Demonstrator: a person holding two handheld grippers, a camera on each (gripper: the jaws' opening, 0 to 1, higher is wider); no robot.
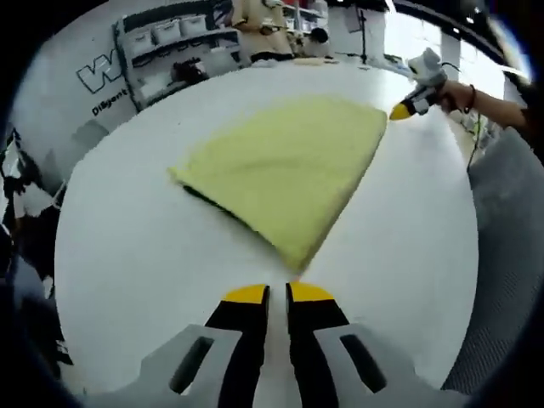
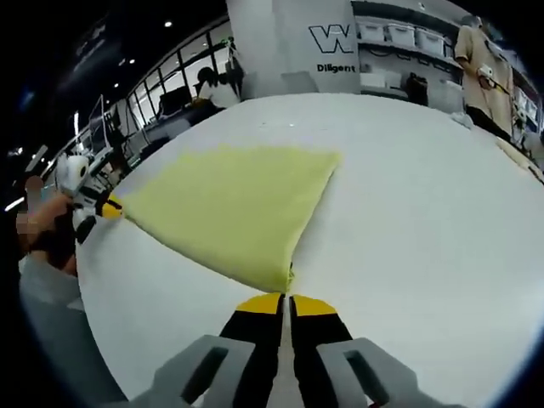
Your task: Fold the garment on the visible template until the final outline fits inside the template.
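The yellow garment (image 1: 285, 174) lies folded on the white worktop (image 1: 144, 255), its outline roughly triangular, with a dark underside edge showing along one fold in the left gripper view. No template marking can be made out on the worktop, so whether the outline fits inside it cannot be judged. In the left gripper view the left gripper (image 1: 278, 295) sits just short of the garment's near corner with its jaws drawn together; the corner appears to meet the yellow tips, but whether cloth is pinched between them cannot be told. In the right gripper view the right gripper (image 2: 286, 304) has its jaws closed as well, and the tapered corner of the garment (image 2: 234, 208) runs down into the seam between the tips, which suggests a hold on that corner. Each gripper also appears in the other's view, at an opposite corner of the cloth, with a hand (image 1: 455, 95) behind the right one. Holding two opposite corners would keep the cloth taut and flat, probably to carry or straighten a fold. Shelving with storage bins (image 1: 170, 38) and people stand well beyond the worktop.
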